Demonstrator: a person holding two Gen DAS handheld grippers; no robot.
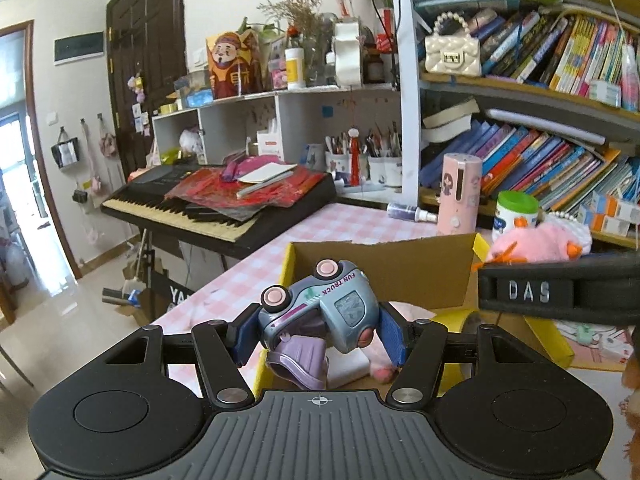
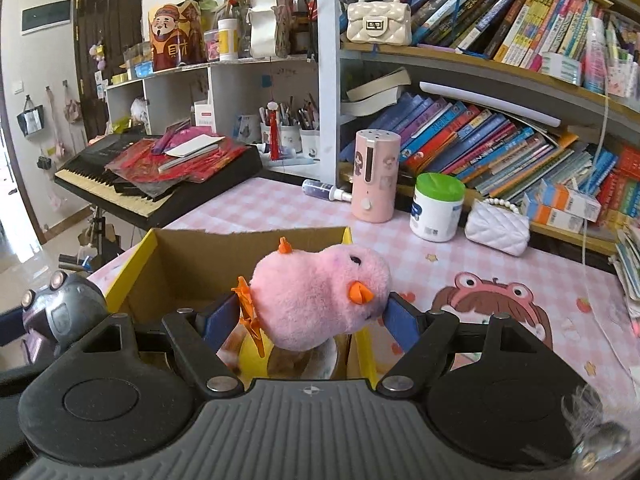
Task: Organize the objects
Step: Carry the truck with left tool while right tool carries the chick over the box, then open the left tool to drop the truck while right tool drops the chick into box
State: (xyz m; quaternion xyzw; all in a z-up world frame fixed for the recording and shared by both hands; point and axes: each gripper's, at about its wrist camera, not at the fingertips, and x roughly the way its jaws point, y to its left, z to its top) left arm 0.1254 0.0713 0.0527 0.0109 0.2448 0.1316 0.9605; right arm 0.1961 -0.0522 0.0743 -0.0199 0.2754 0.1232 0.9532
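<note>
Now | left fingers [image 1: 390, 336] clamp toy truck [image 1: 320, 312] | right fingers [image 2: 402, 322] clamp pink plush [image 2: 320, 300]

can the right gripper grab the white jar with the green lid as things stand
Probably not yet. The right gripper is shut on the pink plush chick, so its fingers are full. The white jar stands in the open on the table beyond the cardboard box, reachable once the chick is dropped.

Your right gripper [image 2: 316, 320] clamped the pink plush chick [image 2: 320, 300] sideways above the open cardboard box [image 2: 188, 256] on the checkered table [image 2: 400, 252].
</note>
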